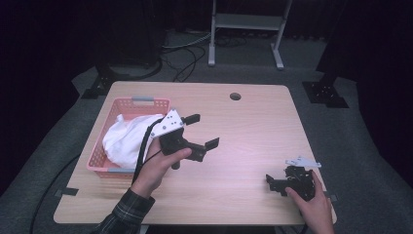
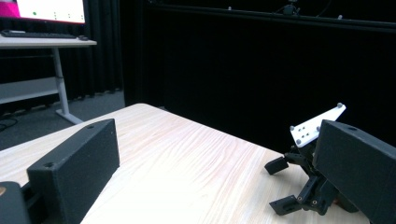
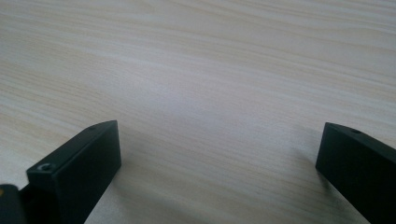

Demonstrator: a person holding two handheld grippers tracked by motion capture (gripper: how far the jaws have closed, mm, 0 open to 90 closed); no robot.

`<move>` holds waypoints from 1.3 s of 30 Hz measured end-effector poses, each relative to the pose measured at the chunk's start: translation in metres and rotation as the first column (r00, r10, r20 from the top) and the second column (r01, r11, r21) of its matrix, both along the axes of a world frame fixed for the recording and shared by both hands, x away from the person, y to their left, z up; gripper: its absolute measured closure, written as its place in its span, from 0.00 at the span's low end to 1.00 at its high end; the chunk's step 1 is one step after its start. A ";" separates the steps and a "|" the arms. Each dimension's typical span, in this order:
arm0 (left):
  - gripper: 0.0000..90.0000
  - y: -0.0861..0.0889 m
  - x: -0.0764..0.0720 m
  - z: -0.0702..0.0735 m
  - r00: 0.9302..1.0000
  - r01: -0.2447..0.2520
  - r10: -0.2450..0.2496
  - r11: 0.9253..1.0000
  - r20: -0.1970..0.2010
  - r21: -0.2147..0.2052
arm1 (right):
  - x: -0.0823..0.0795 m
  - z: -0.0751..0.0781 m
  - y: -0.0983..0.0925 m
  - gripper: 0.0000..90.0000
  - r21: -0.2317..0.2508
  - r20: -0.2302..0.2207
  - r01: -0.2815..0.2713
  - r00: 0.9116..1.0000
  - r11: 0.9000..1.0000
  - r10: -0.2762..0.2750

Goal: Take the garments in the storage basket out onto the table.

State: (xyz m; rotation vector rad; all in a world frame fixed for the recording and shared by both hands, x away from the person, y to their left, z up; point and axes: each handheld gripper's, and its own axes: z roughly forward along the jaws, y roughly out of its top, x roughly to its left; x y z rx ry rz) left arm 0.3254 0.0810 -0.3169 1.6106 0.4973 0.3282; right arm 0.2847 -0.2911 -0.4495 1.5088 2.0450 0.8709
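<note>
My left gripper (image 1: 203,130) is held above the table just right of a pink basket (image 1: 141,103), its jaws wide open and empty, pointing right. White cloth (image 1: 127,139) is heaped inside the basket. My right gripper (image 1: 276,181) rests low near the table's front right corner, open, with nothing between its jaws. In the left gripper view my own jaws (image 2: 215,172) frame the bare wood, and the right gripper (image 2: 303,186) sits beyond them at the right. In the right gripper view the open jaws (image 3: 219,172) hover close over the wooden tabletop (image 3: 210,70).
The light wooden table (image 1: 253,131) has a round cable hole (image 1: 235,96) near its far edge. A metal stand (image 1: 246,24) is on the floor behind it. A desk with a monitor (image 2: 44,9) stands far off.
</note>
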 end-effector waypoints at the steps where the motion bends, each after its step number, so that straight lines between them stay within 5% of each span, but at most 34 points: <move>1: 0.00 0.000 0.000 0.001 1.000 -0.002 0.002 1.000 -0.001 -0.002 | 0.000 0.000 0.000 0.00 0.000 0.000 0.000 1.000 1.000 0.000; 17: 0.00 0.027 0.006 0.014 1.000 -0.024 0.024 1.000 0.010 -0.002 | 0.000 0.000 0.000 0.00 0.000 0.000 0.000 1.000 1.000 0.000; 39: 0.00 0.066 0.015 0.010 0.996 -0.086 0.086 0.996 0.004 0.018 | 0.000 0.000 0.000 0.00 0.000 -0.001 0.000 1.000 1.000 0.000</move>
